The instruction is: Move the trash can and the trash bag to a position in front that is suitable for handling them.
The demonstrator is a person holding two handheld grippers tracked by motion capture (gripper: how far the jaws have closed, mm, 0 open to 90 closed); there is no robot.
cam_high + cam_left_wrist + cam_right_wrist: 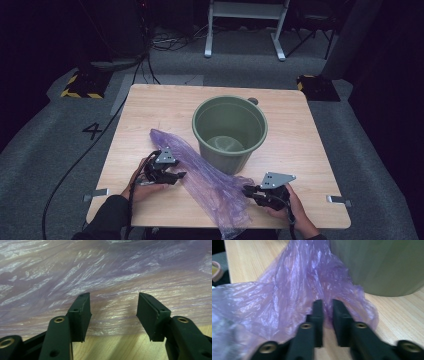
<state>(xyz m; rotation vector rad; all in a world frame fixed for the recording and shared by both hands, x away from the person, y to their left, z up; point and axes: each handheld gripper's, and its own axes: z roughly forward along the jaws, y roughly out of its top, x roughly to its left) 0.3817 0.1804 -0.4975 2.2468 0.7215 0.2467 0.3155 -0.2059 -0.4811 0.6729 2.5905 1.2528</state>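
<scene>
From above, the purple bag [205, 175] lies crumpled in a long strip across the table [300, 150], running from beside my left hand down to the near edge, where its end hangs a little over. It passes just in front of the green bucket [229, 132], which stands upright near the middle of the table. My left gripper [176, 176] sits at the bag's left side, pointing into it; my right gripper [248, 190] meets the bag from the right, low down near the near edge.

In the left gripper view, my jaws stand apart with a clear gap, the film spread flat on the wood just ahead of them. Nothing is between the pads [80, 315]; they are released.

In the right gripper view, my jaws are drawn close together over a fold of the bag [294, 290], pinching it, though the picture is blurred, so how firmly I cannot say. The bucket's wall [382, 265] rises just beyond, at the right.
</scene>
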